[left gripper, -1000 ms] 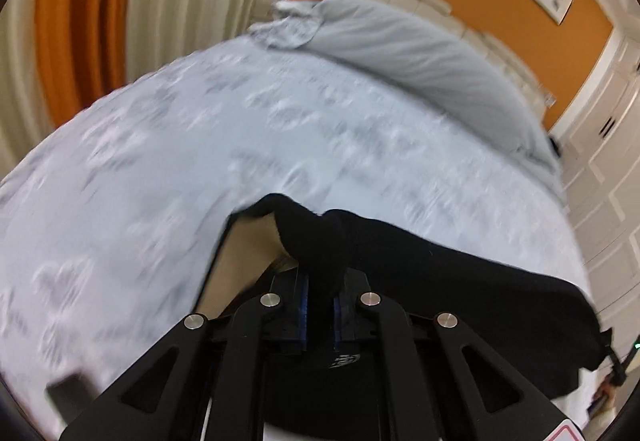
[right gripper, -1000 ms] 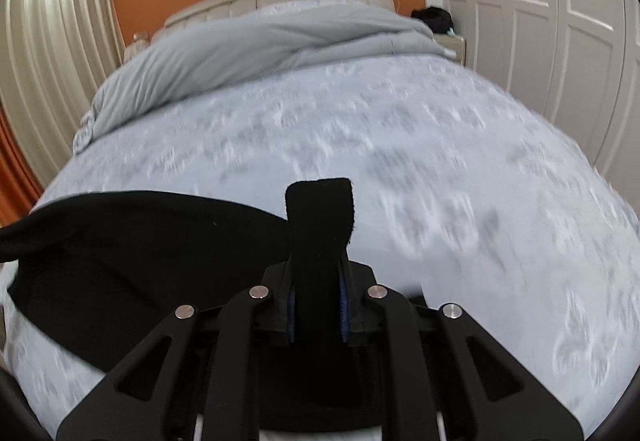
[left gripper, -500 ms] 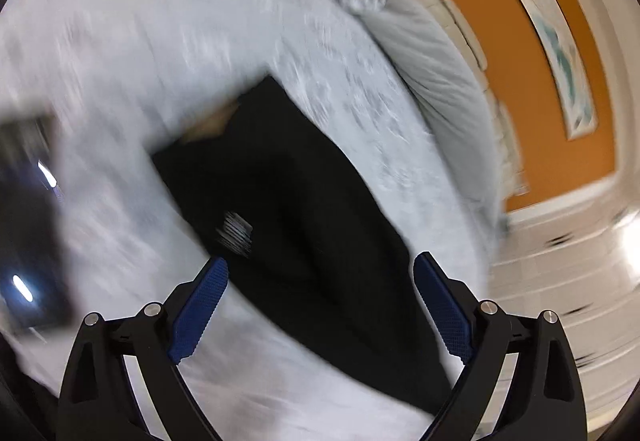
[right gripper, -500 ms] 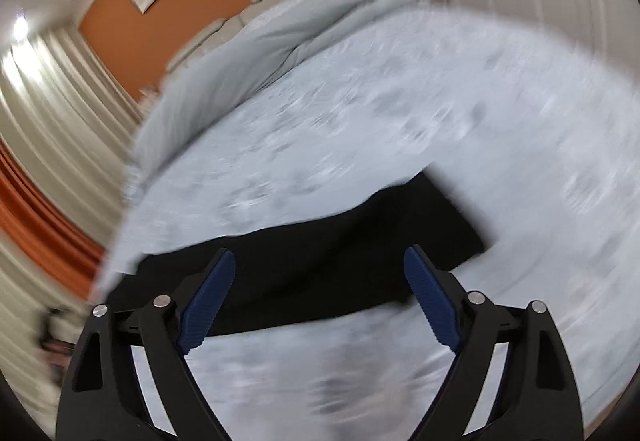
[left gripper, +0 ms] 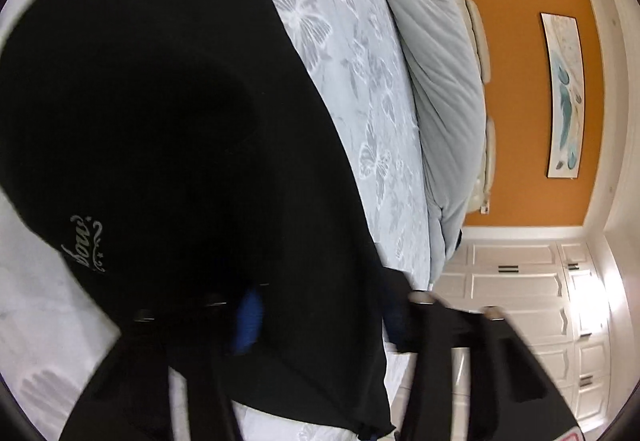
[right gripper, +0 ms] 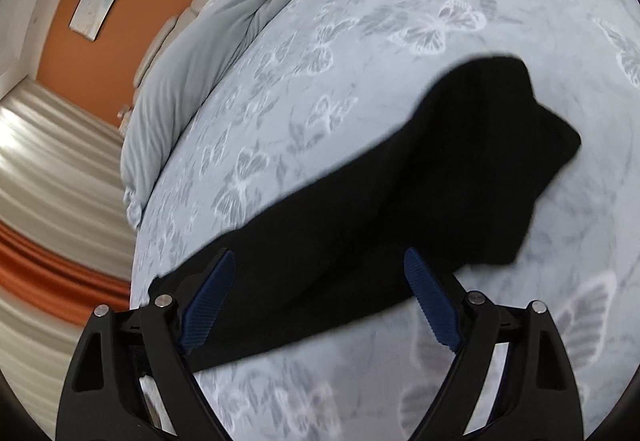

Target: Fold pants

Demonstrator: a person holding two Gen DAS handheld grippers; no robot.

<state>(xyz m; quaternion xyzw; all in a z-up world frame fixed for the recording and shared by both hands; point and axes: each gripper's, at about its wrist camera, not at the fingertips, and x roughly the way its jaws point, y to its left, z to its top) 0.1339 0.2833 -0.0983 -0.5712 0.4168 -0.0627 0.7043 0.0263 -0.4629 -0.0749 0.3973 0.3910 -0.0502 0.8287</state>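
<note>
While the black pants are lying flat on the butterfly sheet, their long axis is running slantwise across the bed, from near left to far right, with 1 end pointing far right. The right gripper is hanging released over the near-left stretch, its 2 blue pads spread wide on either side of the cloth and not pressing it; its jaws have just been closing slightly. In the rolled, blurred left view the pants are filling the left half, a pale logo showing near their edge. The left gripper has just been closing with cloth between its jaws; whether the pads are pinching, I cannot tell. Bare sheet is lying open beyond the pants up to the folded duvet. At the left the bed edge is dropping away toward the curtain.
</note>
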